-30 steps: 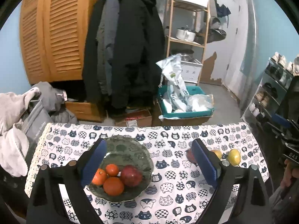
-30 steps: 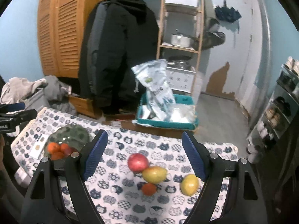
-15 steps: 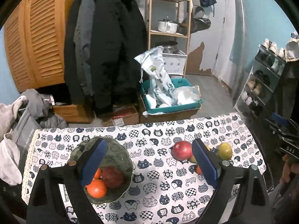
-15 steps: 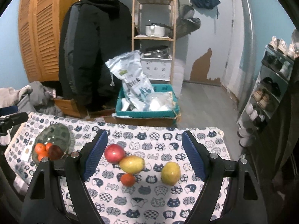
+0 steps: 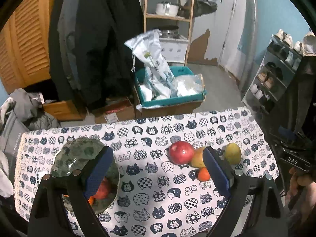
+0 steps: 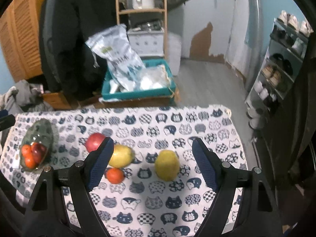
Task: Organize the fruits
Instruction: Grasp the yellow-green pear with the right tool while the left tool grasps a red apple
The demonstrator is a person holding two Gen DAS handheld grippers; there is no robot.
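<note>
- Glass bowl (image 6: 37, 138) at the table's left end holds tangerines and a dark red fruit (image 6: 38, 151).
- Left gripper (image 5: 156, 165) hangs above the cat-print tablecloth (image 5: 150, 197), fingers wide, nothing between them.
- Red apple (image 6: 94, 141) touches a yellow-orange fruit (image 6: 120, 156); a loose tangerine (image 6: 115, 175) sits just in front of them.
- Right gripper (image 6: 152, 163) spreads wide over a yellow-green fruit (image 6: 166, 165), pads clear of it.
</note>
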